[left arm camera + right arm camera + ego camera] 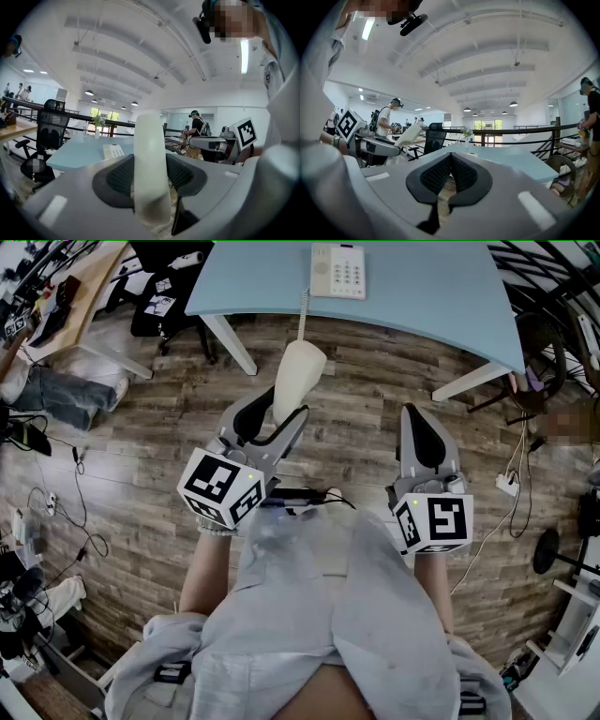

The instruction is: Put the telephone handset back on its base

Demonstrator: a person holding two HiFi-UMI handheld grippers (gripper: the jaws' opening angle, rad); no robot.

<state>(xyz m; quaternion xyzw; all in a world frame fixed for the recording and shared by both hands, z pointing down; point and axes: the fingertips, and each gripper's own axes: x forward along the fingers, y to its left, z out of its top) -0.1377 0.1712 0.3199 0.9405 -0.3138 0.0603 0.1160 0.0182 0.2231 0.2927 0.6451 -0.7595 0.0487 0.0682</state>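
Gripping handset (pixel 298 369) in left tongs (pixel 277 418) | right tongs (pixel 420 423) closed, empty | base (pixel 338 271) on table (pixel 422 296), well apart

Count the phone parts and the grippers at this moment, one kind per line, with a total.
Handset: 1, clamped in the left gripper
Phone base: 1, on the blue table
Cord: 1
Grippers: 2, the left one and the right gripper, which is shut and empty
Total: 5
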